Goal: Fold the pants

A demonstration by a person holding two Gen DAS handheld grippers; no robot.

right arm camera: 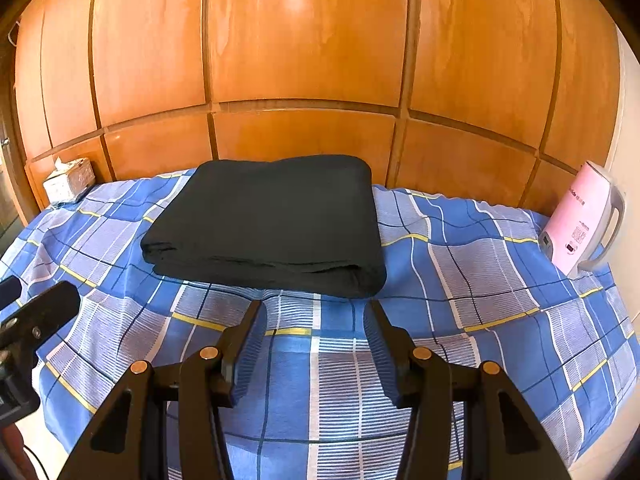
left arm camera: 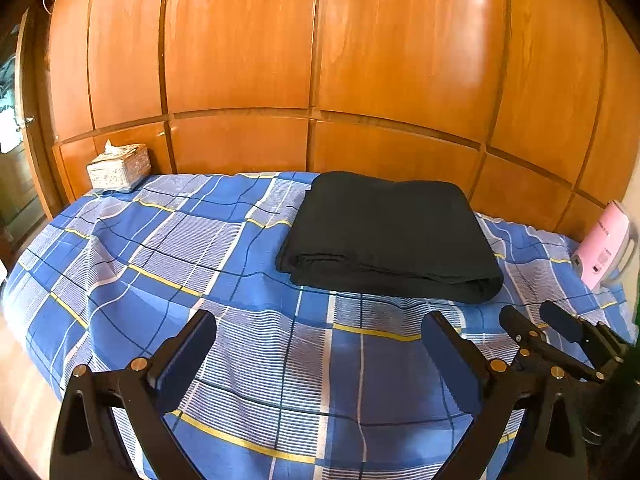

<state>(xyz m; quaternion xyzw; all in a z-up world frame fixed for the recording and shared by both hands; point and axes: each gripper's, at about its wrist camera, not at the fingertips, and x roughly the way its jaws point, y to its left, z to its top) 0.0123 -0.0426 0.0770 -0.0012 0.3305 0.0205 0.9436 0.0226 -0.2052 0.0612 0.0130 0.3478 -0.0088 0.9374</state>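
The black pants lie folded into a thick flat rectangle on the blue plaid bed sheet, towards the back of the bed. My left gripper hovers in front of them with its jaws spread wide and nothing between them. In the right wrist view the pants sit just beyond my right gripper, whose jaws stand partly apart over bare sheet, holding nothing. Each gripper shows in the other's view: the right gripper at the right, the left gripper at the left edge.
A wooden panelled wall rises right behind the bed. A patterned tissue box stands at the back left corner. A pink electric kettle stands at the back right. The floor shows past the bed's left edge.
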